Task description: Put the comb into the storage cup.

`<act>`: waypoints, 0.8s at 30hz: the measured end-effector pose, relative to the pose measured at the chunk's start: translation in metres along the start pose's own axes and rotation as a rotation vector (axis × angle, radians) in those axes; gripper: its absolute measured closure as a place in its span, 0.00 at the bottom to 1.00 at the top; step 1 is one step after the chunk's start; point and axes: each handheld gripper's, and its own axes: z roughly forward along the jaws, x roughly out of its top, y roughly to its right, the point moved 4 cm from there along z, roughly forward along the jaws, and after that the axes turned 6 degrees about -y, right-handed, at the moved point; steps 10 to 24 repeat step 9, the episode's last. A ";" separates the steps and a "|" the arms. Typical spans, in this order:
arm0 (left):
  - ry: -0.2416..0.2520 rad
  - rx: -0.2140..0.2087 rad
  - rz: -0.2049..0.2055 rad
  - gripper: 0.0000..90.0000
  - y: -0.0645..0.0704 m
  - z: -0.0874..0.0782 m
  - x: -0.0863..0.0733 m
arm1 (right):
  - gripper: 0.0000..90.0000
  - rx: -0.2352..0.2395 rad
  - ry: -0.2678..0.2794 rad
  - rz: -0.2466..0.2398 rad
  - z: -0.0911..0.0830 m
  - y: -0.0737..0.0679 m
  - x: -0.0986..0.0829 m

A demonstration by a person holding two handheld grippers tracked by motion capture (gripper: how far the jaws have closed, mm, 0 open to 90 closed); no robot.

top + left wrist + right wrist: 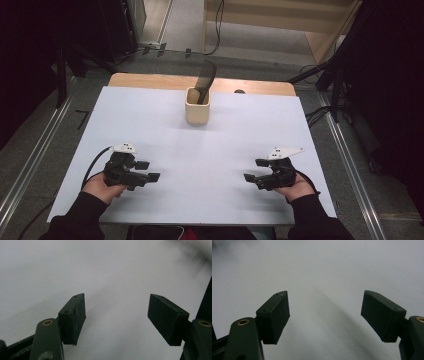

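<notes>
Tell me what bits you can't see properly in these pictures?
- The bottom of the black tool in the high view: the cream holder's wall hides it.
- The inside of that holder: too dark and small.
- A small dark thing at the table's far edge: too small to name.
- The holder and tool in both gripper views: beyond the open left gripper and right gripper lies plain white surface.

Cup holds dark utensil; table white.

A plain white worktop with a tan wooden far edge carries a cream cup holding a black utensil, and both tongs are black with white-grey top plates.
</notes>
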 end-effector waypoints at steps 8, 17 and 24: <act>-0.002 0.002 -0.004 0.35 0.000 0.001 0.000 | 0.24 0.002 -0.003 0.001 0.000 0.000 0.000; -0.004 0.003 -0.007 0.35 -0.001 0.001 0.000 | 0.24 0.000 -0.005 0.001 0.001 0.000 -0.001; -0.004 0.003 -0.007 0.35 -0.001 0.001 0.000 | 0.24 0.000 -0.005 0.001 0.001 0.000 -0.001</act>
